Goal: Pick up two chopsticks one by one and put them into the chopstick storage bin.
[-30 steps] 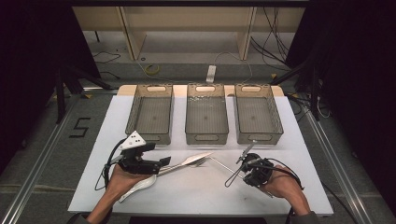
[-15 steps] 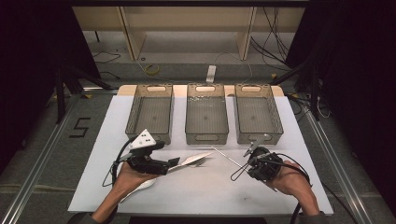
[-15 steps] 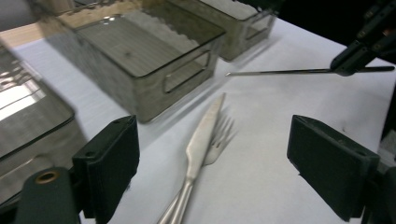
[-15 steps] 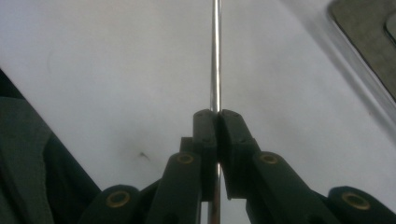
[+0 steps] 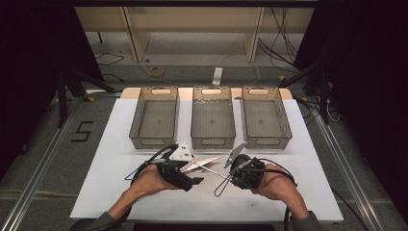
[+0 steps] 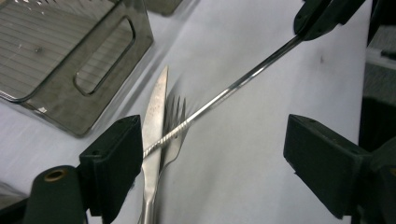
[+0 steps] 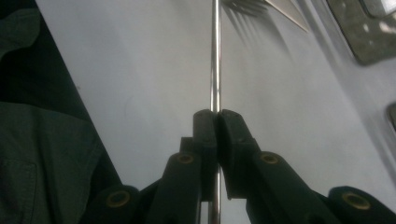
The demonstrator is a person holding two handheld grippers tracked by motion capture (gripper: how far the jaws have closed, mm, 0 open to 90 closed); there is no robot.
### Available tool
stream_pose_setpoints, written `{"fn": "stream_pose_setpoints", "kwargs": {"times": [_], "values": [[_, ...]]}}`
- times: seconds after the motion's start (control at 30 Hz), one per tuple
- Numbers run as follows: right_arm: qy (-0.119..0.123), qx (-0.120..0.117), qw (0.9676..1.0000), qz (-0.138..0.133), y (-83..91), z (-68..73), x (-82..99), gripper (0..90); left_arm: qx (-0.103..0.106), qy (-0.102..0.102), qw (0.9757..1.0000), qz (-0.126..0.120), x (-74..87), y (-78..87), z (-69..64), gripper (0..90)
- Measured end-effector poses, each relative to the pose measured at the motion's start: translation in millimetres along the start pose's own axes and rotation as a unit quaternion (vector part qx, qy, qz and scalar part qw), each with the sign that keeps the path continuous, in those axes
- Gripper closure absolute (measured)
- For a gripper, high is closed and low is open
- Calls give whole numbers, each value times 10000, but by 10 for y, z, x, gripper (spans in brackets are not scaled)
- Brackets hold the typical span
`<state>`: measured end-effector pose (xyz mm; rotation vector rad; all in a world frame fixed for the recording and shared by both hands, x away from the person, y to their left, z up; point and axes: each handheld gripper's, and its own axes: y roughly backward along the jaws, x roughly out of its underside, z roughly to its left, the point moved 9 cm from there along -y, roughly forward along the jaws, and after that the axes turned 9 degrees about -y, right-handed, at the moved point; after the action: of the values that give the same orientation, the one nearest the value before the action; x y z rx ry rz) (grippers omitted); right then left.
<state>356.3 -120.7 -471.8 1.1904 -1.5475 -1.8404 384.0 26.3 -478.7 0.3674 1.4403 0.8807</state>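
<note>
A knife [image 6: 154,121] and a fork [image 6: 175,121] lie side by side on the white board, just inside one jaw of my left gripper [image 6: 210,158], which stands open and grips nothing. A thin metal rod [image 6: 233,86] with a twisted stretch crosses over them. My right gripper [image 7: 216,116] is shut on that rod [image 7: 215,56], whose far end reaches the fork tines [image 7: 245,7]. In the high view, the left gripper [image 5: 195,173] and the right gripper [image 5: 230,174] face each other at the board's near middle, with the cutlery [image 5: 204,163] between them.
Three see-through trays [image 5: 153,142] [image 5: 213,143] [image 5: 267,142] stand in a row at the far side of the white board [image 5: 120,192]. The middle tray's handle end [image 6: 70,60] is close beyond the cutlery. Cables trail from both grippers.
My left hand has moved right toward the board's middle. My right hand has moved left and lifted, bringing the rod's tip across the knife and fork.
</note>
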Motion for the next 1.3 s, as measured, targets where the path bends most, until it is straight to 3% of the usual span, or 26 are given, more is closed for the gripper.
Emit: {"fn": "stream_pose_setpoints", "kwargs": {"times": [0.13,0.3,0.57,0.9,1.13,1.23,1.3], "values": [[244,-65,9997,-22,-18,106,-80,861,163,-215,9994,214,19,-28,-77,227],[404,-93,9991,-90,-19,190,-140,861,214,-460,9973,538,74,-111,-141,294],[586,-128,9982,-42,-68,256,-184,861,305,-698,9952,610,94,-130,-188,480],[712,-257,9971,-2,-96,313,-183,860,466,-968,9903,880,168,-165,-237,710],[932,-386,9949,13,-91,311,-145,850,740,-1298,9842,948,188,-160,-340,780],[858,-396,9955,-48,-93,268,-140,820,941,-1370,9815,946,196,-153,-393,822],[701,-304,9969,-166,-70,211,-165,774,1042,-1250,9831,838,174,-144,-410,850]]}}
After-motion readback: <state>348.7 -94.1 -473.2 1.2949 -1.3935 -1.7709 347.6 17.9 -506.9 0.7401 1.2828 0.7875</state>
